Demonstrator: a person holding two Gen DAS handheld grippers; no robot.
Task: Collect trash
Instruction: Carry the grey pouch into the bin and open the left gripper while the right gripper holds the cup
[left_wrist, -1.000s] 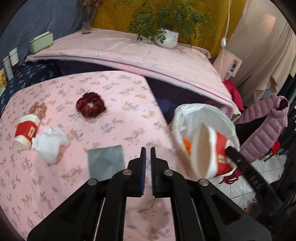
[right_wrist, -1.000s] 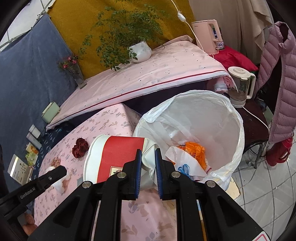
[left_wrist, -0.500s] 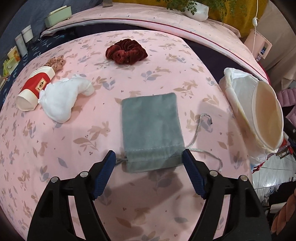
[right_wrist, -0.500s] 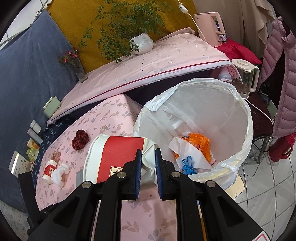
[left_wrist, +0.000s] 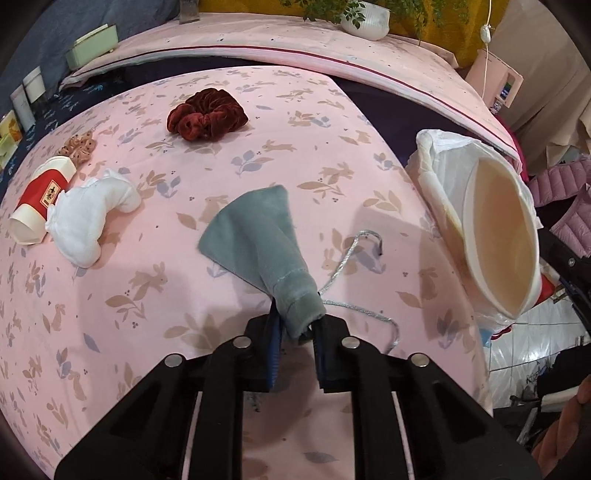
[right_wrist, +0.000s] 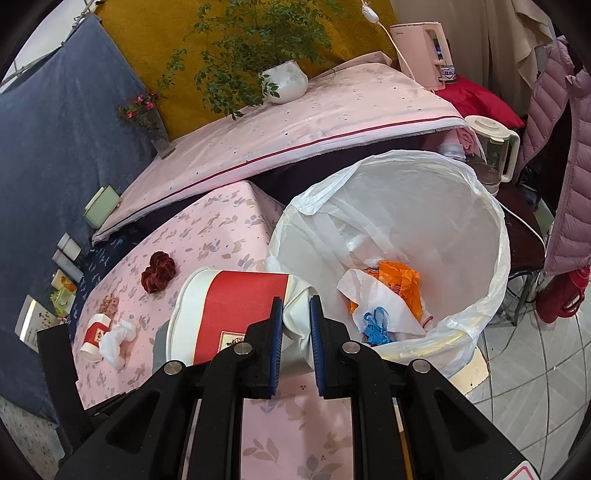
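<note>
Since the earlier frame, left hand-held gripper (left_wrist: 295, 328) closed, pinching grey pouch (left_wrist: 258, 236) neck, lifting it off tabletop (left_wrist: 147, 295). Right hand-held gripper (right_wrist: 296, 314) pinched crushed paper cup (right_wrist: 229, 310) beside bin (right_wrist: 480, 314). Small cup (left_wrist: 40, 199) and tissue (left_wrist: 92, 218) remained uncollected.

Bin mouth (right_wrist: 495, 221) open above; held cup (right_wrist: 236, 314) blocks its left rim.
</note>
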